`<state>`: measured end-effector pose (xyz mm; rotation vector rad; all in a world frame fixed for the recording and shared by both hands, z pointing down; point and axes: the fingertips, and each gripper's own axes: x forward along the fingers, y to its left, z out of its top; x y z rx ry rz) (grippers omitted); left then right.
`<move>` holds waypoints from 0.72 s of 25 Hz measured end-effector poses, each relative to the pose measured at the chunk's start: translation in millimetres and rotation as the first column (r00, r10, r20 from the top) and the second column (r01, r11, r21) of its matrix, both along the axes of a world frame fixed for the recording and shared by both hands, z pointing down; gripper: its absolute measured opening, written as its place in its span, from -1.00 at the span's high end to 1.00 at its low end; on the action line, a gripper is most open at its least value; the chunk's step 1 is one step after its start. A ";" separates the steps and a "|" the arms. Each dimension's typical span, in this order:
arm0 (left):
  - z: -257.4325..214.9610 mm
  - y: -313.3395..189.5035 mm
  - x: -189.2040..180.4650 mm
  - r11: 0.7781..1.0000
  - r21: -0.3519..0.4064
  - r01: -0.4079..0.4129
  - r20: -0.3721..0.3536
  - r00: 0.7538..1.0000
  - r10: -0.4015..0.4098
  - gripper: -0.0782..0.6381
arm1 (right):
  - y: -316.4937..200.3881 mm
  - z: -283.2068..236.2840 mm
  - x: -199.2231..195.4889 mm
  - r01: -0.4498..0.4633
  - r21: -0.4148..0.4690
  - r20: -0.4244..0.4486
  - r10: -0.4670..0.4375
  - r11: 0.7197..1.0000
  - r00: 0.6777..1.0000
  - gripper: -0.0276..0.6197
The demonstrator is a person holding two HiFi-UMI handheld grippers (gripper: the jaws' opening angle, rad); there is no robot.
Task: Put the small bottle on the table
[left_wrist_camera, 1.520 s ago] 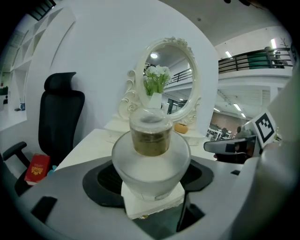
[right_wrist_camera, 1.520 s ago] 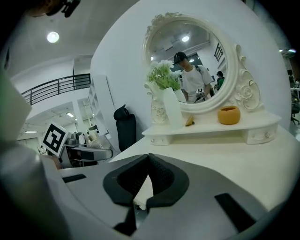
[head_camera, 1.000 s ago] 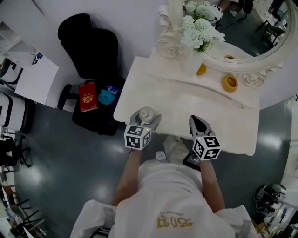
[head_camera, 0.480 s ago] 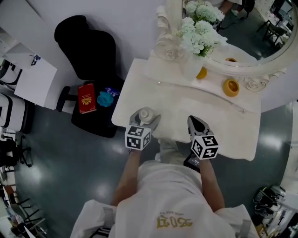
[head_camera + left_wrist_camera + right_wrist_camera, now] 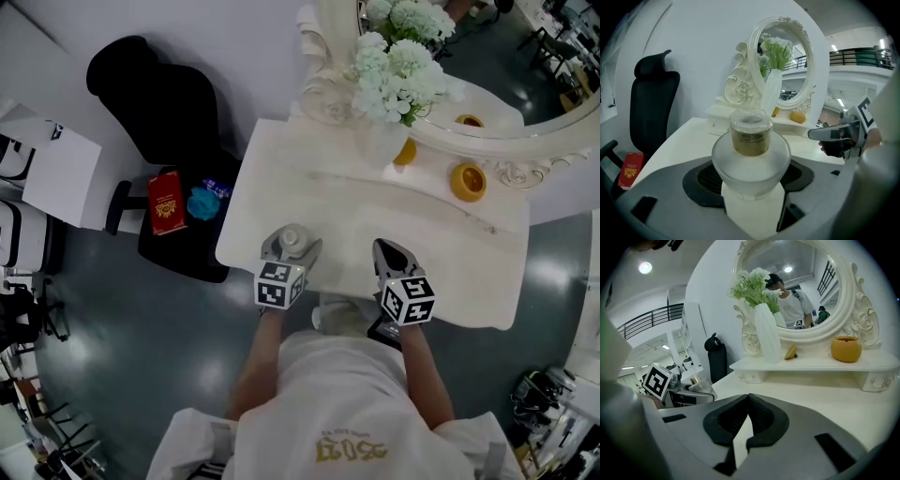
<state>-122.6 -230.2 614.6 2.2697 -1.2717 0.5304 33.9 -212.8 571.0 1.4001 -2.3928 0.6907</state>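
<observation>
A small frosted bottle [image 5: 751,159] with a clear cap and amber liquid stands upright between the jaws of my left gripper [image 5: 751,187], which is shut on it. In the head view the small bottle [image 5: 292,240] and the left gripper [image 5: 290,246] are over the near left part of the white dressing table [image 5: 328,202]. My right gripper [image 5: 392,255] hovers over the table's near edge to the right, shut with nothing in it; in its own view the right gripper [image 5: 748,406] has its jaws touching, and the bottle [image 5: 697,381] shows at the far left.
At the back of the table stand a white vase of flowers [image 5: 386,141], an oval mirror [image 5: 506,56] and an orange jar [image 5: 467,180] on a raised shelf. A black office chair [image 5: 150,103] and a red book [image 5: 165,201] are left of the table.
Both grippers have stayed close to where they were over the table's near edge. The head camera has shifted, so the table sits a little lower and further left in the view.
</observation>
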 end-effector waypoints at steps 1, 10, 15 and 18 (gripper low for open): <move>4.3 -2.1 0.4 1.000 -0.008 -0.003 0.007 1.000 0.003 -0.18 | -2.5 3.2 -0.3 0.002 -0.008 -0.001 -0.002 1.000 1.000 0.88; 31.3 -21.5 7.4 0.998 -0.052 -0.024 0.032 0.999 0.026 -0.18 | -18.9 25.6 -2.1 0.025 -0.064 -0.017 -0.026 0.998 1.000 0.88; 40.9 -29.2 14.0 0.997 -0.057 -0.052 0.071 0.996 0.056 -0.18 | -30.0 30.2 -1.5 0.031 -0.076 -0.020 -0.033 0.997 0.999 0.88; 43.1 -27.3 17.6 0.997 -0.049 -0.065 0.089 0.994 0.070 -0.19 | -33.2 32.4 -0.4 0.034 -0.085 -0.022 -0.036 0.996 0.999 0.88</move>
